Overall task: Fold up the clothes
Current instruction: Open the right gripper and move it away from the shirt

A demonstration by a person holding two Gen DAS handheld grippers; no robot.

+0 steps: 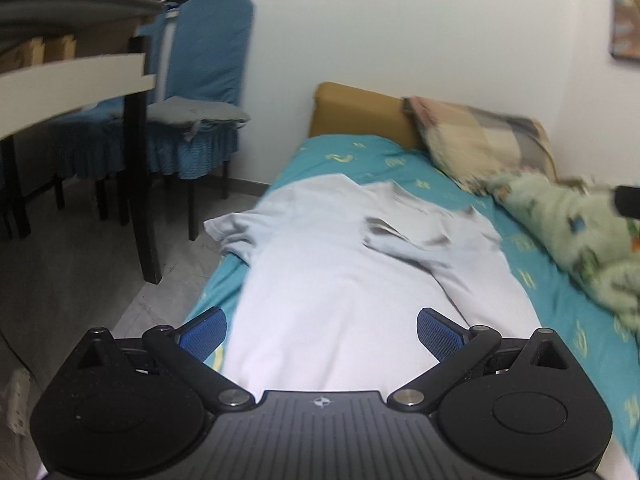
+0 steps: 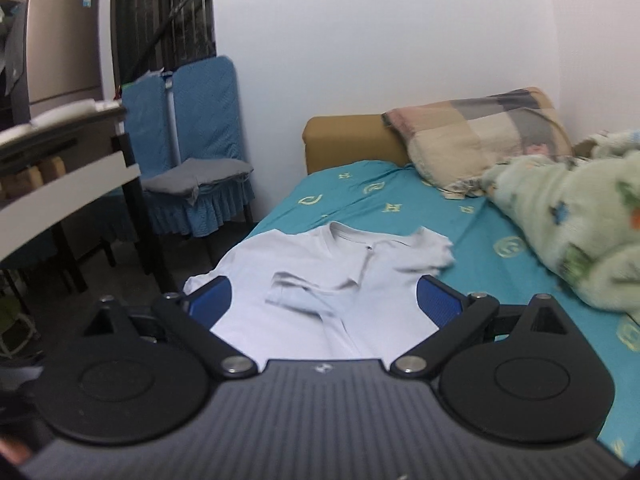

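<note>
A pale lilac T-shirt (image 1: 328,280) (image 2: 320,272) lies spread along a bed with a teal sheet (image 1: 400,164) (image 2: 500,240), collar toward the headboard. Its right sleeve is folded inward over the chest; the left sleeve hangs over the bed's edge. My left gripper (image 1: 322,332) hovers over the shirt's lower half, blue pads wide apart, nothing between them. My right gripper (image 2: 324,300) stands open above the shirt's middle, holding nothing. A dark bit at the right edge of the left wrist view may be the other gripper.
A patchwork pillow (image 1: 480,140) (image 2: 480,136) leans on the tan headboard (image 1: 360,108) (image 2: 344,140). A green fleece blanket (image 1: 580,232) (image 2: 568,216) is bunched on the bed's right. Left of the bed stand a blue-covered chair (image 1: 200,92) (image 2: 196,152) and a dark-legged table (image 1: 80,80) (image 2: 68,184).
</note>
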